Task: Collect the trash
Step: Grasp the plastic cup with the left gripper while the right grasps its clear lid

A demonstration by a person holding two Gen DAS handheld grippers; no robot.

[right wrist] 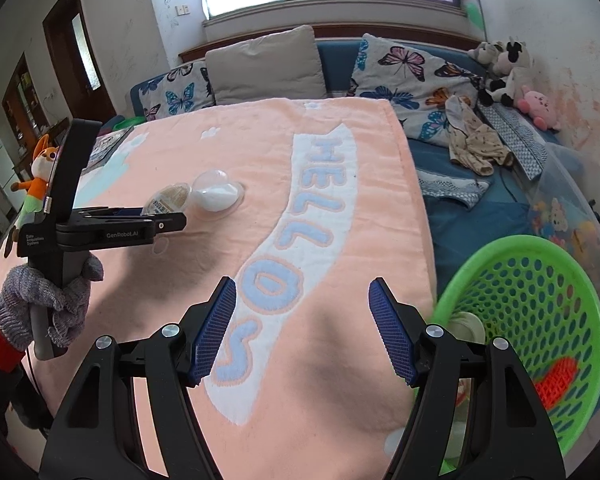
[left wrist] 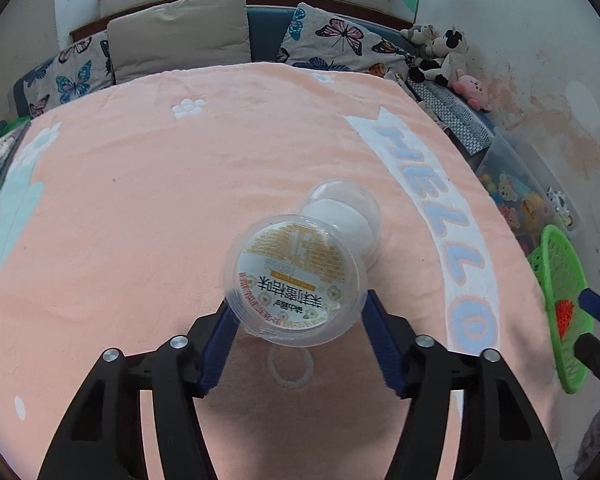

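Observation:
A clear plastic cup [left wrist: 296, 276] with a printed yellow-and-white lid lies on the pink blanket [left wrist: 140, 200]. My left gripper [left wrist: 298, 300] is shut on it, one blue pad pressing each side. Just behind the cup lies a clear dome lid [left wrist: 340, 216] with something white in it. In the right wrist view a gloved hand holds the left gripper [right wrist: 172, 218] low at the cup [right wrist: 168, 198], with the dome lid [right wrist: 216, 192] beside it. My right gripper [right wrist: 302, 292] hovers open over the blanket's "HELLO" lettering, with nothing between its fingers.
A green perforated basket [right wrist: 540, 248] sits off the blanket's right edge beside my right finger, with a red-orange item and a pale cup inside. Pillows [right wrist: 260, 64] line the far end. Plush toys [right wrist: 508, 68], clothes and a toy-filled clear box [left wrist: 520, 184] crowd the right side.

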